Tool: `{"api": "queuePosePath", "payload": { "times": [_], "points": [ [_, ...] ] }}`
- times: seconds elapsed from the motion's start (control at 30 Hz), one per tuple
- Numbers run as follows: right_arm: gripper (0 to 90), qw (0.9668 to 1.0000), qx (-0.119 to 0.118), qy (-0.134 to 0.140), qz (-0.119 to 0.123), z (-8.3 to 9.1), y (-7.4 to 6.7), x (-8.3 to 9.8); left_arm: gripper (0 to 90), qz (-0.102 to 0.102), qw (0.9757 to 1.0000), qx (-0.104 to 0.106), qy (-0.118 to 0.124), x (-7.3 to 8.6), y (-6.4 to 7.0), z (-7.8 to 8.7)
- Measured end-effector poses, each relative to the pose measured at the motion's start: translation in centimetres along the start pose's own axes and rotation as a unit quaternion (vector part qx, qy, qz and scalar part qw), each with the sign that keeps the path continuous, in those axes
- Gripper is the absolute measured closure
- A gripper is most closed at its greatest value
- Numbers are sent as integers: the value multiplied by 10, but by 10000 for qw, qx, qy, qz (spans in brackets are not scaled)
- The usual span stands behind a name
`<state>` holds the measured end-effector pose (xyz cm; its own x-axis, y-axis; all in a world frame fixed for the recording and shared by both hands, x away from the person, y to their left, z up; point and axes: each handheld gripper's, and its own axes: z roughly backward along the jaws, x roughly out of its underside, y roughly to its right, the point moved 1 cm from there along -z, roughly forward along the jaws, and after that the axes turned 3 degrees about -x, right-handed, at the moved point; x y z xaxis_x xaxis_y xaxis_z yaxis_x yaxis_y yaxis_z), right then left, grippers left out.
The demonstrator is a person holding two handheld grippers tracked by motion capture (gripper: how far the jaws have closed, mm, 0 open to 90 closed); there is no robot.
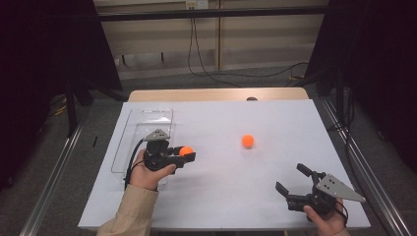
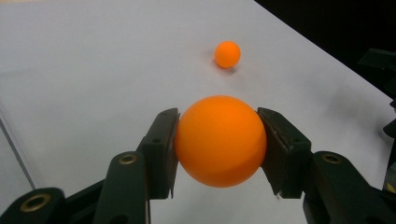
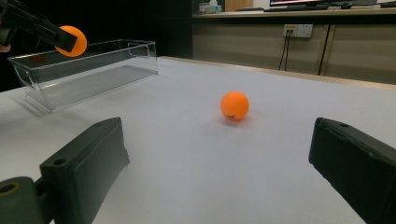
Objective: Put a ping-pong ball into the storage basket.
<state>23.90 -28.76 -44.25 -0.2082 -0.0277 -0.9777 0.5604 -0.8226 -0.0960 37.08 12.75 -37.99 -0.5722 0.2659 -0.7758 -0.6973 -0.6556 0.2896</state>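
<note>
Left gripper view: left gripper (image 2: 219, 140) clamps smooth round orange ball (image 2: 220, 141); right gripper (image 1: 291, 181) gapes empty.

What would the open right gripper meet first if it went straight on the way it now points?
Probably the loose orange ball resting on the white table: it sits roughly midway between the right gripper's fingers, though depth is hard to judge.
</note>
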Motion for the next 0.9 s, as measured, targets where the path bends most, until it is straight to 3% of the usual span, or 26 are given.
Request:
{"api": "queuePosePath", "payload": {
  "times": [0.9],
  "points": [
    [31, 10000, 2, 2, -4, 0, 0, 0, 508, 97, 9998, -95, 116, -2, -8, 11]
  ]
}}
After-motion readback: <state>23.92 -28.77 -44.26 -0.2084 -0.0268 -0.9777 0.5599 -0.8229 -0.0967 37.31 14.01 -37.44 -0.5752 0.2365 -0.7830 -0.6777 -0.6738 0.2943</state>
